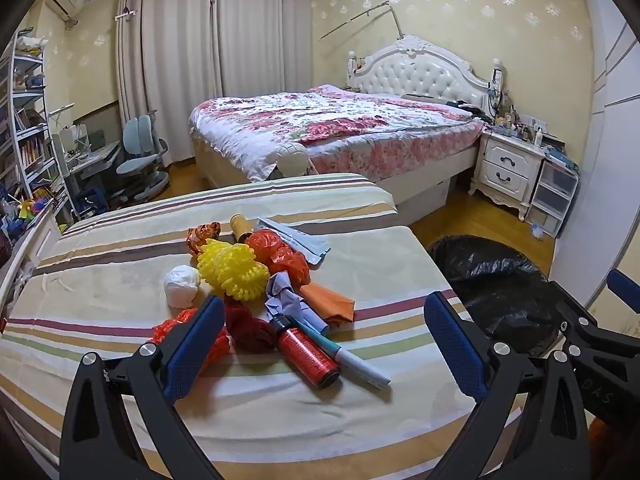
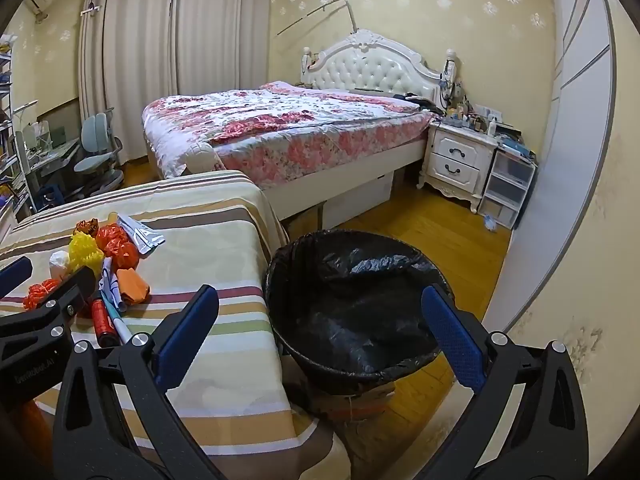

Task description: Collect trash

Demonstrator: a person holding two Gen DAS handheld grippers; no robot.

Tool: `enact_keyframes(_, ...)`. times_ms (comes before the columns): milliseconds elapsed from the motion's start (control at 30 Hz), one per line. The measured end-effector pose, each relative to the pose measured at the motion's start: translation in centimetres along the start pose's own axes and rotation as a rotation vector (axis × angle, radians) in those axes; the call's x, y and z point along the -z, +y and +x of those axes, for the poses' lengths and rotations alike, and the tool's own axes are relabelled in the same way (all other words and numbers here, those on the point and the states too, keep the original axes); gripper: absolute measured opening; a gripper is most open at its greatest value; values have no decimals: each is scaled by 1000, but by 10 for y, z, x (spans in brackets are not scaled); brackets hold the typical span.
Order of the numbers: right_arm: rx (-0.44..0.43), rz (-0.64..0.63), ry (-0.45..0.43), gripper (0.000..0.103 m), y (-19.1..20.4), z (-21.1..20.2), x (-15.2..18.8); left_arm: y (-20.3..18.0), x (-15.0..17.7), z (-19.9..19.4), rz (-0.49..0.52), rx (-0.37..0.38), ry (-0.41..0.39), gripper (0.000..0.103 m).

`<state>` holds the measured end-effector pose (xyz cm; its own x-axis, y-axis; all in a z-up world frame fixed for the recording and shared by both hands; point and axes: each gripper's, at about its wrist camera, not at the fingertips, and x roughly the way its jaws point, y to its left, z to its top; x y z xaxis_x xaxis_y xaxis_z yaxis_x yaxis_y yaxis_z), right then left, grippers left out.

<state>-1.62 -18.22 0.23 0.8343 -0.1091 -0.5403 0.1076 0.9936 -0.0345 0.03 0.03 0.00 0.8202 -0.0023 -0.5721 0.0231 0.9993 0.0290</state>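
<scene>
Here, a heap of trash [image 1: 256, 292] lay on a striped bedsheet [image 1: 120, 264], directly ahead of the left gripper [image 1: 324, 344], whose jaws stood wide apart and held nothing; a red can [image 1: 308, 356] and a pen [image 1: 352, 360] sat nearest, between the blue pads. The right gripper [image 2: 320, 340], equally spread and empty, hung over a black-lined bin [image 2: 356, 304] on the floor just beside the sheet's edge.
</scene>
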Motion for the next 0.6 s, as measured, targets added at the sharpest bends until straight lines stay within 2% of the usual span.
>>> enact_keyframes(600, 1, 8, 10, 99, -7, 2, 3, 0, 1, 0, 3, 2, 0, 97)
